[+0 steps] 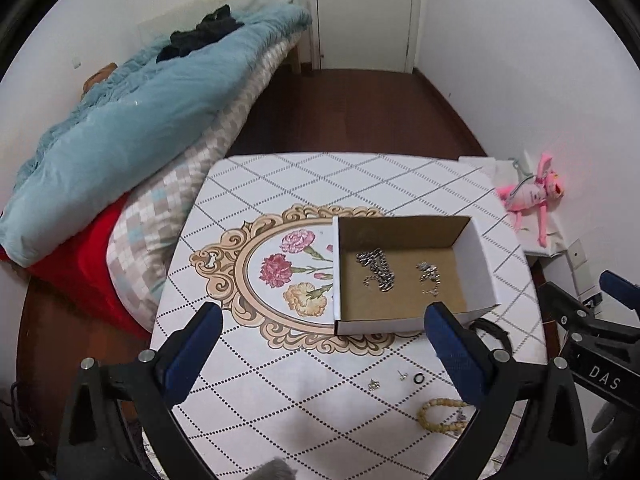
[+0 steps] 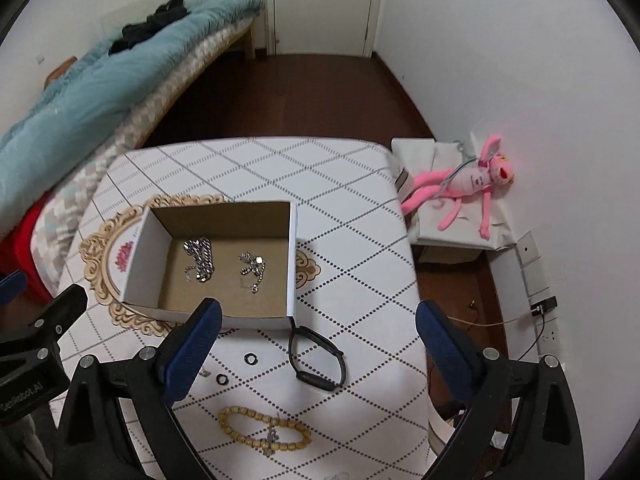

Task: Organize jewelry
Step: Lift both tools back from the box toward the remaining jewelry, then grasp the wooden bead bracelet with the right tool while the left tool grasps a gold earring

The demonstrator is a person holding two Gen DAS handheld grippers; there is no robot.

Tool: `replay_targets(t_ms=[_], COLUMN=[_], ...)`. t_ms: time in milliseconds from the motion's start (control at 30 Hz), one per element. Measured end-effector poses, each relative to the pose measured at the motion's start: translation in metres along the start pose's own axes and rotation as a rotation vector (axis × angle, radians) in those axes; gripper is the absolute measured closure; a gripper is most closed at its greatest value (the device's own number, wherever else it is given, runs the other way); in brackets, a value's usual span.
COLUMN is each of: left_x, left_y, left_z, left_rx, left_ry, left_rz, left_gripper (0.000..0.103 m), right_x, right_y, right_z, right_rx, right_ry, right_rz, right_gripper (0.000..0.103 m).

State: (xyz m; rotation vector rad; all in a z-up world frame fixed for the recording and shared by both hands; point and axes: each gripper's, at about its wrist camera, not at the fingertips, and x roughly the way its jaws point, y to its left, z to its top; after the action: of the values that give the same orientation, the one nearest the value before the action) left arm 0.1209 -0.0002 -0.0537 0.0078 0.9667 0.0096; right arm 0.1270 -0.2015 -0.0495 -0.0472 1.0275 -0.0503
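Note:
An open cardboard box point(image 1: 480, 264) point(image 2: 144, 256) stands on the table and holds a silver chain point(image 1: 376, 270) point(image 2: 200, 258) and a smaller silver piece point(image 1: 429, 276) point(image 2: 251, 266). In front of the box lie a black wristband point(image 2: 318, 356), two small rings point(image 2: 251, 358) point(image 2: 221, 379), a wooden bead bracelet point(image 2: 264, 426) point(image 1: 442, 416) and small silver bits point(image 1: 374, 384). My left gripper point(image 1: 322, 354) is open and empty above the table's near side. My right gripper point(image 2: 318, 350) is open and empty above the wristband.
The table point(image 1: 280, 184) has a white diamond-patterned cloth with a flower medallion. A bed with a blue quilt point(image 1: 132, 120) lies to the left. A pink plush toy point(image 2: 468, 184) lies on a low white stand at the right. A wall socket with a cable point(image 2: 540, 308) is at the right.

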Motion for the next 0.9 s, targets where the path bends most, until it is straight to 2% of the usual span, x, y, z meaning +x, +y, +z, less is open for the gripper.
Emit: replay_targets(t_ms=[200, 333, 467, 600, 633, 733, 867, 900], left_x=[-0.027, -0.025, -0.002, 0.036, 0.045, 0.067, 0.084, 0.087], left_y=[0.002, 0.004, 0.005, 0.007, 0.008, 0.010, 0.007, 0.006], left_z=[0.001, -0.008, -0.032, -0.066, -0.073, -0.093, -0.108, -0.110], left_rx=[-0.014, -0.017, -0.011, -0.001, 0.000, -0.007, -0.009, -0.006], left_ry=[-0.040, -0.023, 0.048, 0.168, 0.194, 0.260, 0.301, 0.306], left_rz=[-0.004, 0.018, 0.045, 0.068, 0.068, 0.055, 0.028, 0.023], left_gripper=[0.000, 0.000, 0.000, 0.000, 0.000, 0.001, 0.001, 0.001], right_x=[-0.037, -0.049, -0.030, 0.008, 0.020, 0.050, 0.077, 0.081], right_y=[-0.010, -0.017, -0.020, -0.024, -0.026, -0.031, -0.031, -0.031], right_z=[-0.002, -0.010, -0.033, -0.068, -0.078, -0.107, -0.133, -0.137], right_rx=[0.040, 0.070, 0.078, 0.092, 0.102, 0.136, 0.173, 0.180], right_ry=[-0.053, -0.049, 0.028, 0.151, 0.185, 0.275, 0.348, 0.358], right_rz=[0.041, 0.065, 0.055, 0.052, 0.055, 0.068, 0.096, 0.102], right_gripper=[0.004, 0.004, 0.004, 0.004, 0.006, 0.023, 0.039, 0.041])
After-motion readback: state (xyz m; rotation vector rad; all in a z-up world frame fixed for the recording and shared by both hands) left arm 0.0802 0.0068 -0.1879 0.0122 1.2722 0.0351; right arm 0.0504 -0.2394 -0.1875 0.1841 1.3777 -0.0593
